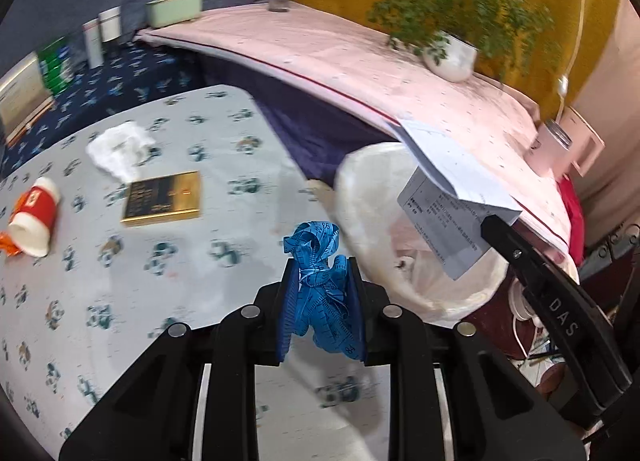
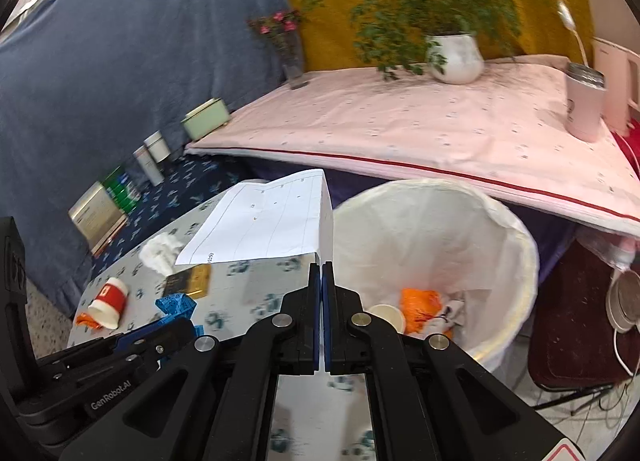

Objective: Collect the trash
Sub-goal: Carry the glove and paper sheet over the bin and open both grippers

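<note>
My left gripper is shut on a crumpled blue measuring tape, held above the table's right edge close to the white-lined trash bin. My right gripper is shut on a folded sheet of printed paper, which hangs beside the bin's near rim. In the bin lie an orange wrapper and a paper cup. On the table remain a tipped red-and-white cup, a white tissue wad and a gold-and-black box. The left gripper with the tape shows at lower left in the right wrist view.
A pink-clothed table behind the bin carries a potted plant, a flower vase and a pink tumbler. Tins and boxes line the dark blue cloth at left. Cables and a dark red stand sit right of the bin.
</note>
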